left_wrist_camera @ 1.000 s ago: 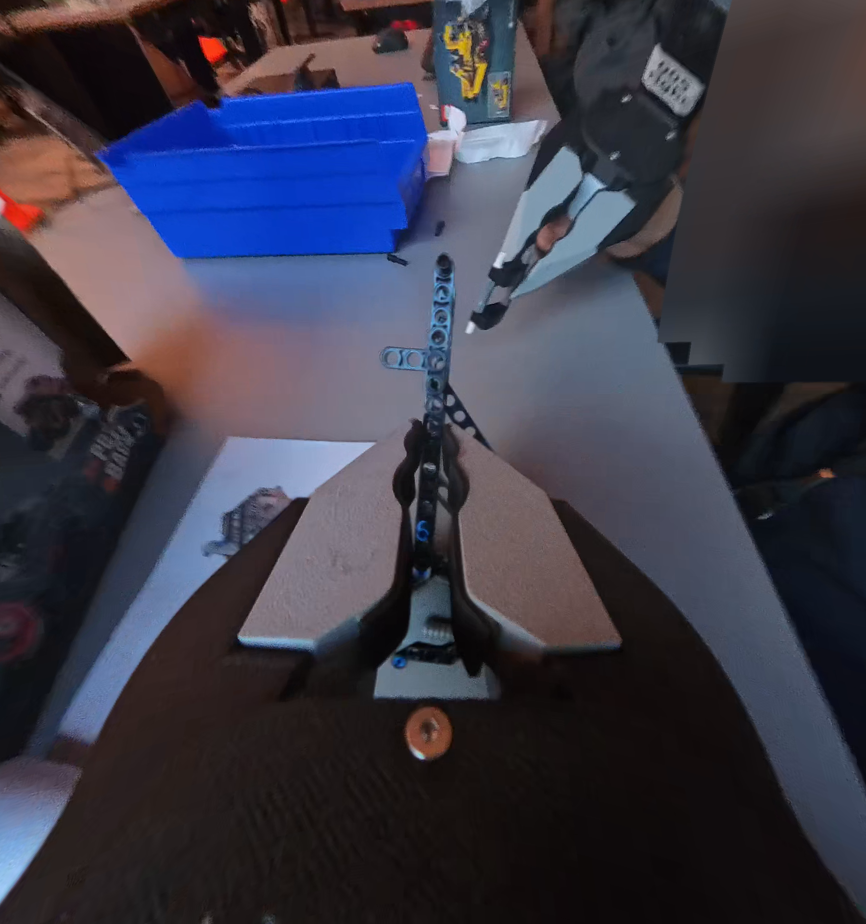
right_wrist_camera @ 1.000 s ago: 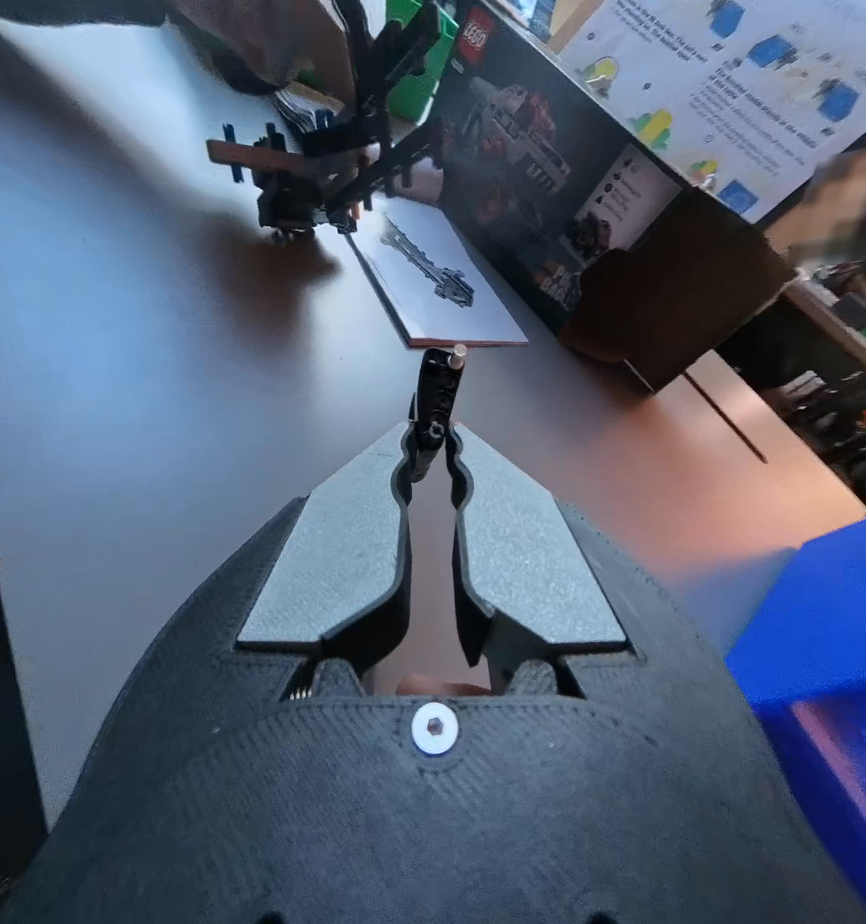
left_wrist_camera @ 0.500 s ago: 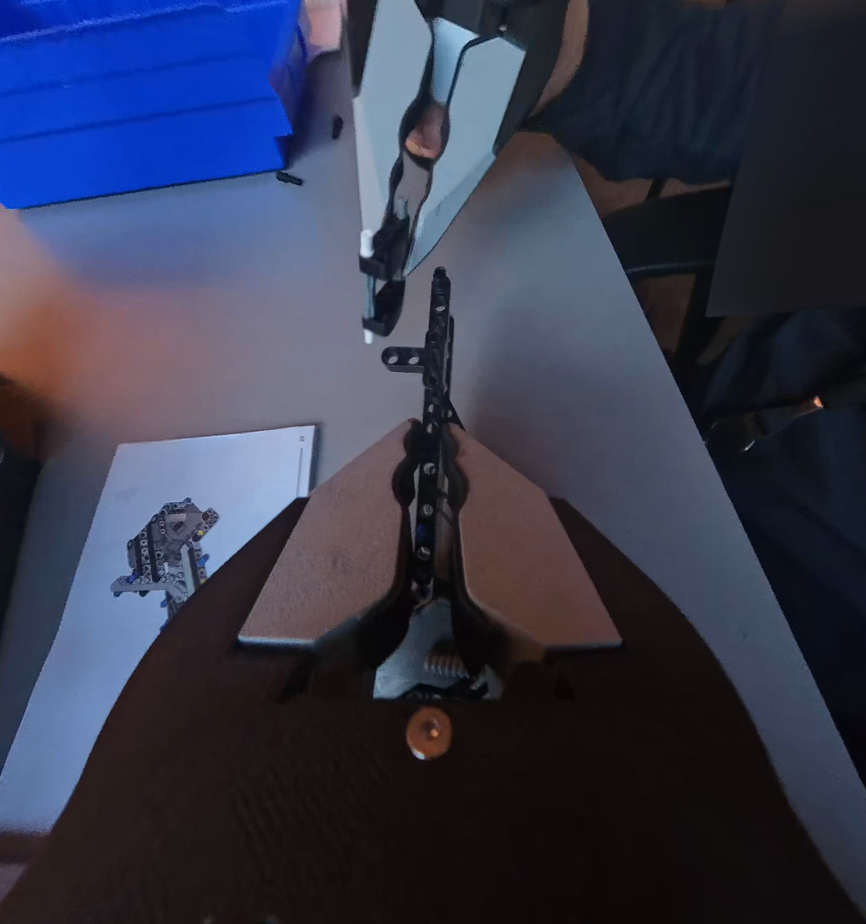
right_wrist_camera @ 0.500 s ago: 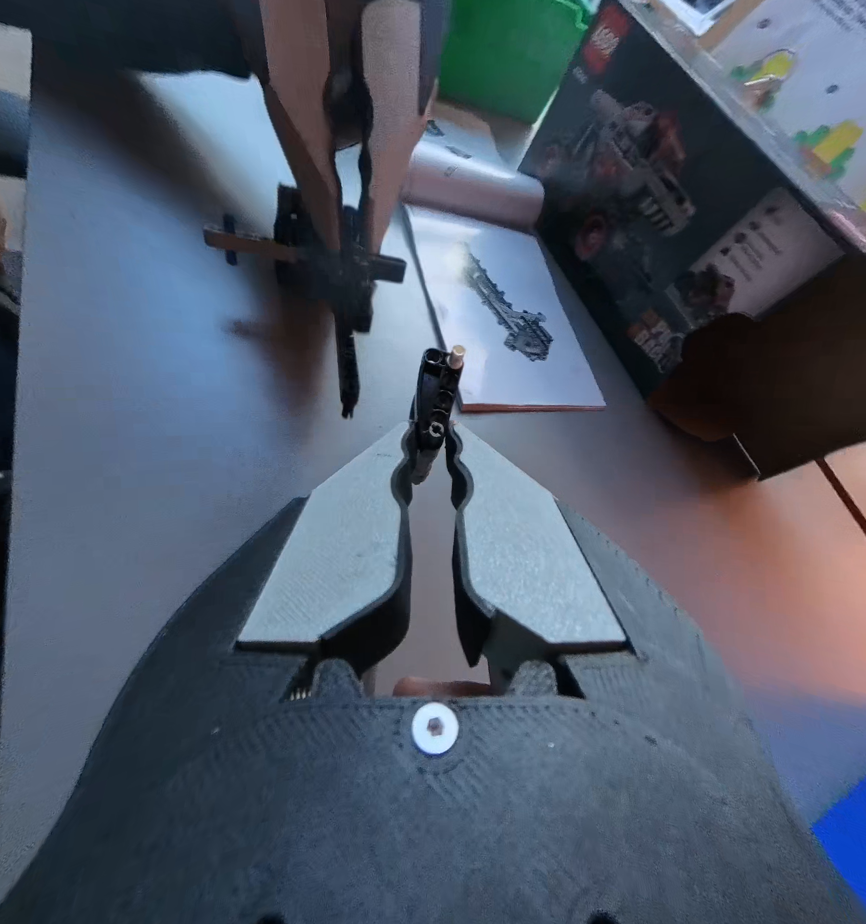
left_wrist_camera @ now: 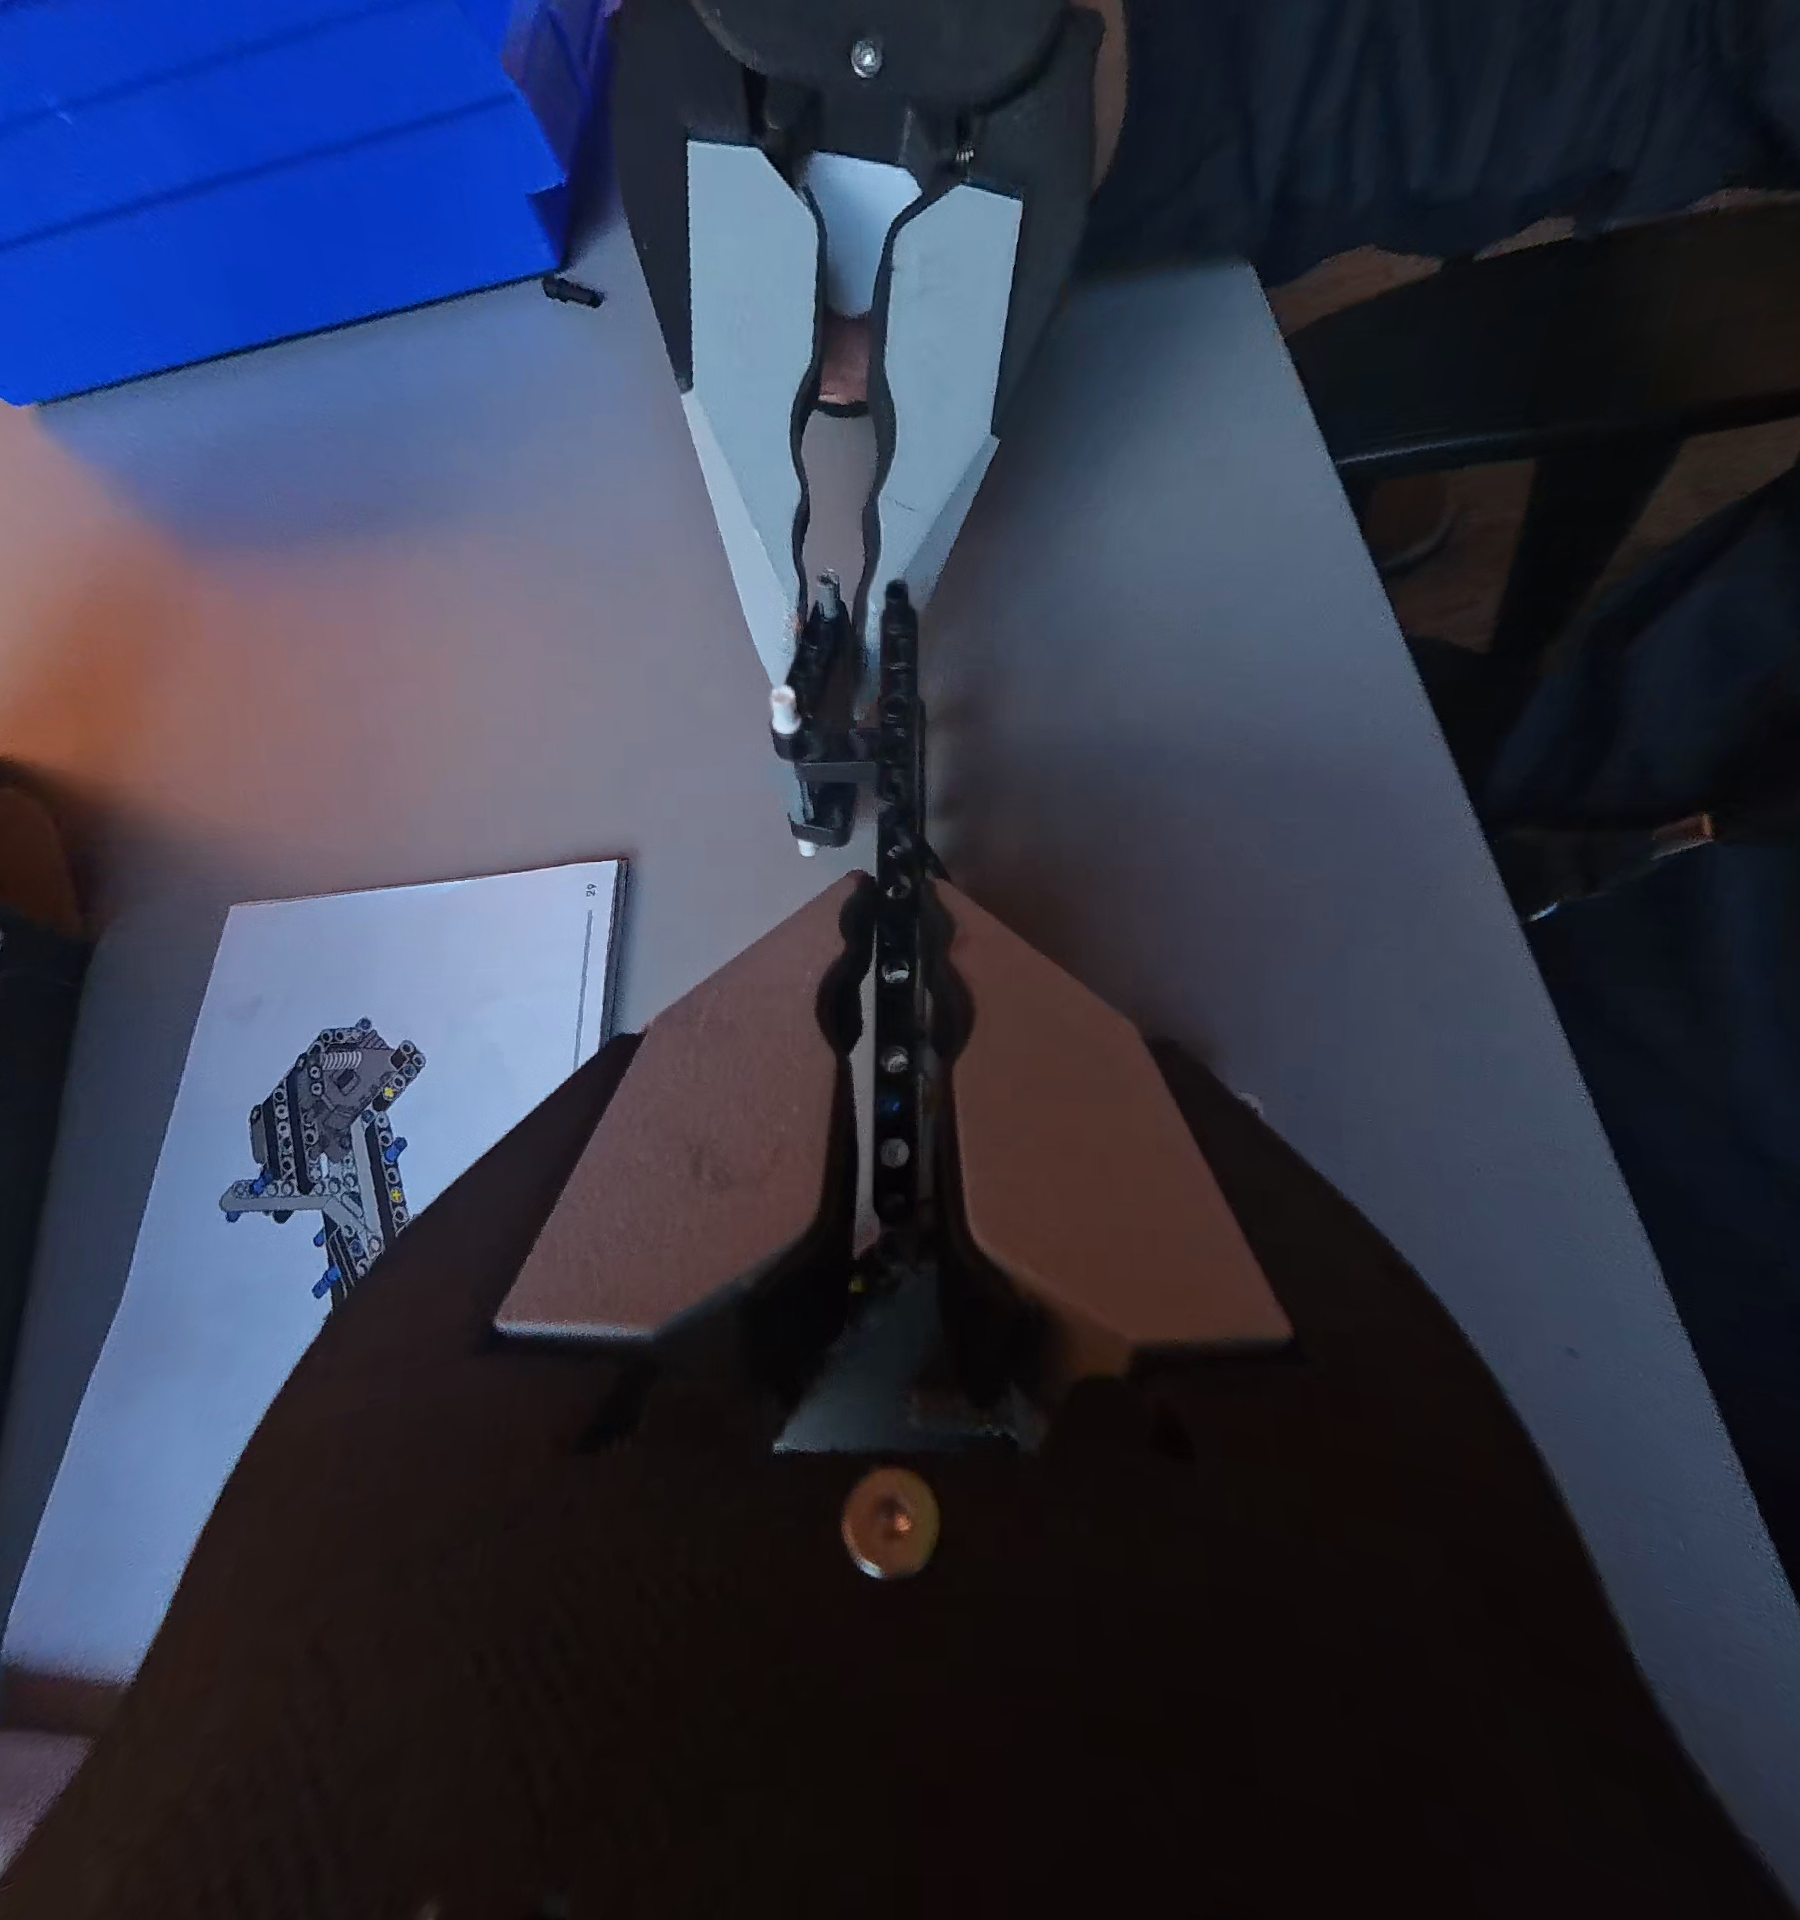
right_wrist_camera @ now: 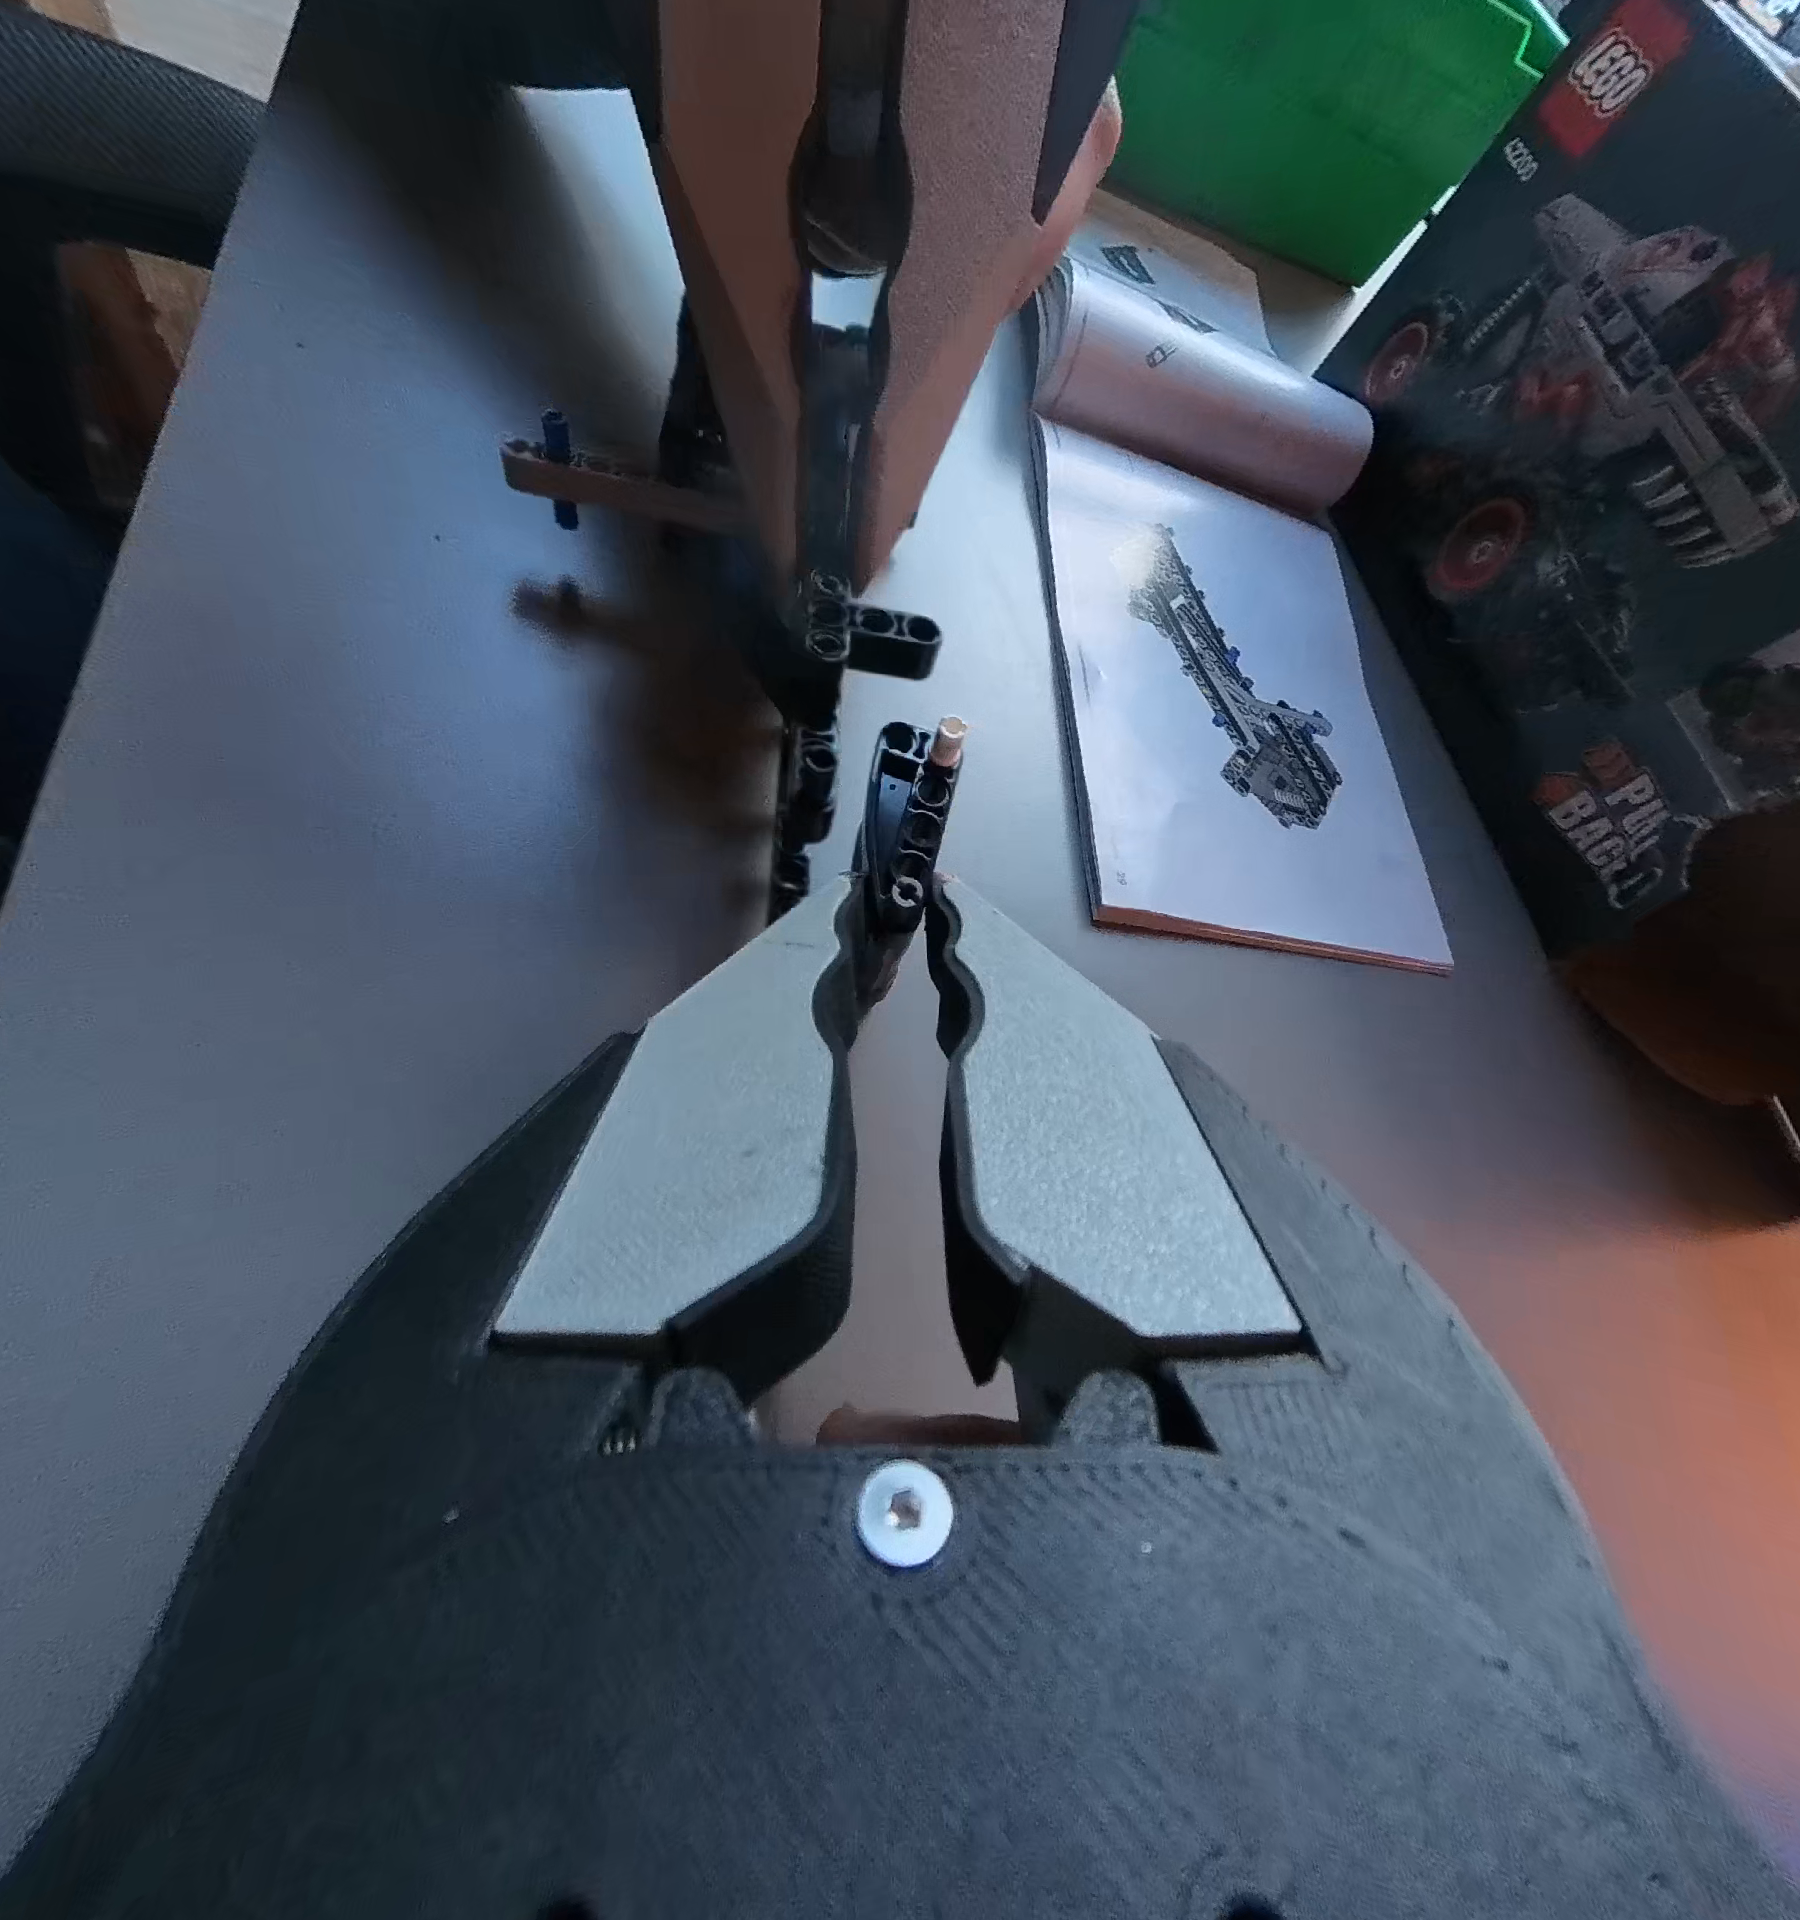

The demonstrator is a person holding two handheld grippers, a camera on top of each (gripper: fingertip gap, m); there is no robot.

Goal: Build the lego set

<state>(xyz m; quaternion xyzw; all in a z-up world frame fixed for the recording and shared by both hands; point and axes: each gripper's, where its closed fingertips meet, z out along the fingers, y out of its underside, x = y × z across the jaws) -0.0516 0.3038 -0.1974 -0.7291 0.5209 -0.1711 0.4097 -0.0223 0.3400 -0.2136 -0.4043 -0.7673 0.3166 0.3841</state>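
Observation:
My left gripper (left_wrist_camera: pixel 896 894) is shut on a long black holed beam assembly (left_wrist_camera: pixel 898 727) that sticks out forward above the grey table (left_wrist_camera: pixel 460 540). A short side beam (right_wrist_camera: pixel 875 631) branches off it. My right gripper (right_wrist_camera: pixel 894 891) is shut on a small black beam piece (right_wrist_camera: pixel 906 821) with a pale pin (right_wrist_camera: pixel 948 740) at its tip. The two grippers face each other tip to tip. In the left wrist view the small piece (left_wrist_camera: pixel 823 727) sits just left of the long beam, at the side branch. In the right wrist view a small gap shows between them.
An open instruction booklet (left_wrist_camera: pixel 408 1039) lies left of the left gripper and shows in the right wrist view (right_wrist_camera: pixel 1239 727). The set's box (right_wrist_camera: pixel 1623 468) and a green bin (right_wrist_camera: pixel 1322 114) stand behind it. A blue bin (left_wrist_camera: pixel 231 177) and a loose black pin (left_wrist_camera: pixel 569 291) are far left. The table edge (left_wrist_camera: pixel 1395 623) runs on the right. The tips of one gripper are about 6 cm away from the tips of the other.
The two grippers have closed in on each other. The right gripper's small piece went from a hand's width off to right beside the assembly's side branch. Both stay shut.

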